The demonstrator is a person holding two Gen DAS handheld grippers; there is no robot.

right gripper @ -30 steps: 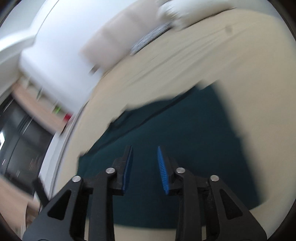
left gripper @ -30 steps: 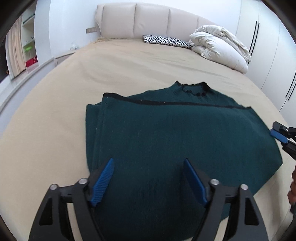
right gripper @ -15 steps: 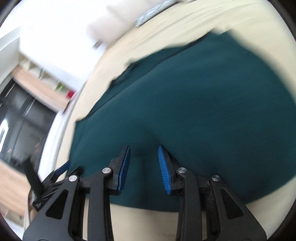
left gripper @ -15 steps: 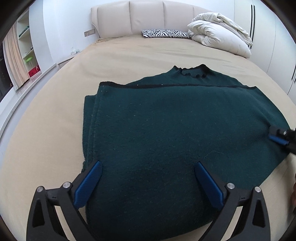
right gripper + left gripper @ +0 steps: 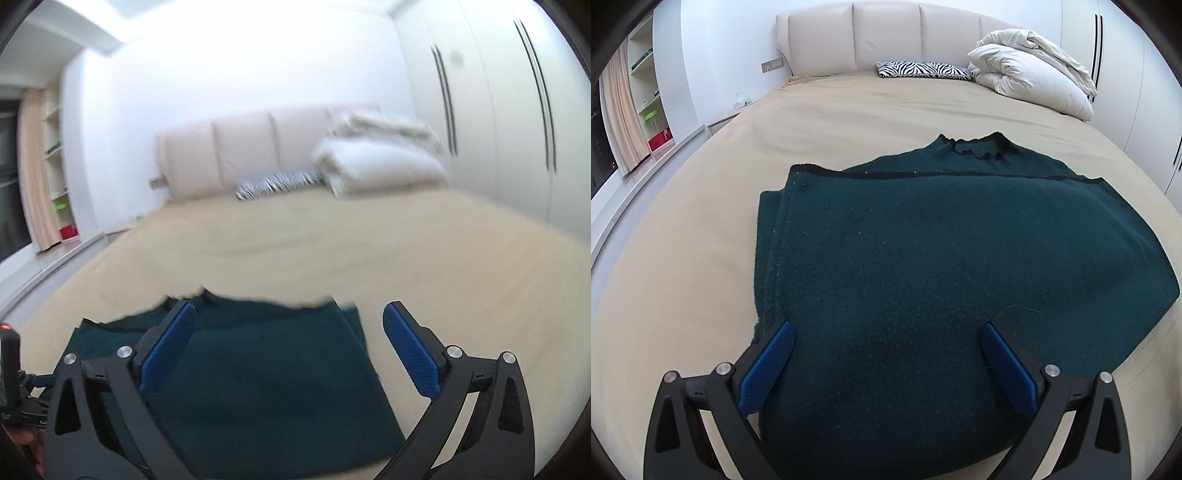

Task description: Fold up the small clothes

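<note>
Green folded sweater (image 5: 942, 280), near hem hidden behind left gripper (image 5: 886, 339)

The green sweater (image 5: 945, 280) lies flat on the tan bed (image 5: 701, 266), so it does not block anything moving above it. Bare bed runs wide on the left and far side of the sweater, with room to pass there. At the far right a big white duvet (image 5: 1030, 74) is piled up high and stands in the way. A zebra pillow (image 5: 923, 69) lies low at the far end, against the headboard (image 5: 882, 37). The wardrobe doors (image 5: 517, 110) wall off the right side.
</note>
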